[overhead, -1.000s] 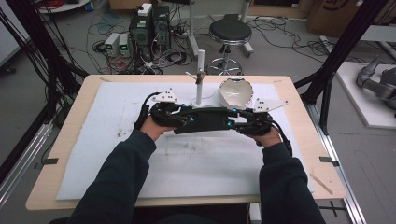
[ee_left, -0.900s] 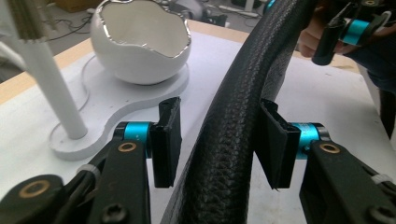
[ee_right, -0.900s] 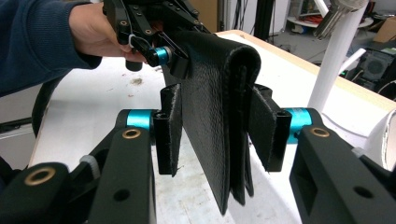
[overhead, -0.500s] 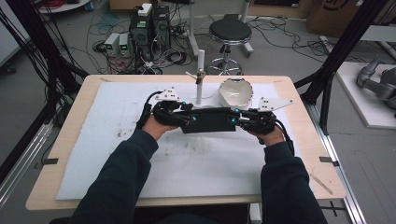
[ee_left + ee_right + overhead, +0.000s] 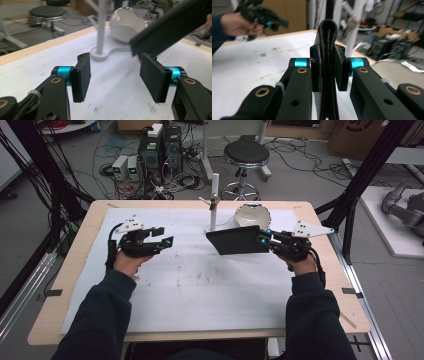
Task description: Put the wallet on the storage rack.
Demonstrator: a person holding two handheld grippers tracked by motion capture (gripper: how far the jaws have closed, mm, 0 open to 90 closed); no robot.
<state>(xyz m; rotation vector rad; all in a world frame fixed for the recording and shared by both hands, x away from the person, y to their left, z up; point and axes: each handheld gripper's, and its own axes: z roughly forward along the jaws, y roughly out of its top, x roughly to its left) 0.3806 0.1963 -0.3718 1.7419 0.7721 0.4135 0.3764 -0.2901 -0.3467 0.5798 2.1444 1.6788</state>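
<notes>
High view, read from left to right: the left gripper (image 5: 167, 241) hovers over the left half of the white sheet (image 5: 190, 295) that covers the table (image 5: 75, 320), its jaws parted with nothing between them, well apart from everything else. Its jaws have just been opening, and the gap is bare. Near the middle of the far edge stands a thin white post (image 5: 214, 202) on a flat white base, with a white bowl (image 5: 251, 215) just to its right. Farther right the flat black pouch (image 5: 237, 240) is held clear of the sheet, in front of the post and bowl, sticking out leftward from the right gripper (image 5: 264, 240), which is clamped on the pouch's right end; those jaws have just been closing, with the pouch between them. Left gripper view adds the two black pads (image 5: 83, 75) standing wide, the sheet showing between them, and beyond them the post (image 5: 101, 27), the bowl (image 5: 125, 23) and a blurred corner of the pouch (image 5: 170, 27) near the right pad; whether it touches that pad I cannot tell. Right gripper view shows the grip itself: the pouch (image 5: 327, 45) stands on edge as a folded, layered strip, pinched from both sides by the pads (image 5: 342, 72), and the left gripper (image 5: 269, 22) appears blurred at upper left in the person's hand.
</notes>
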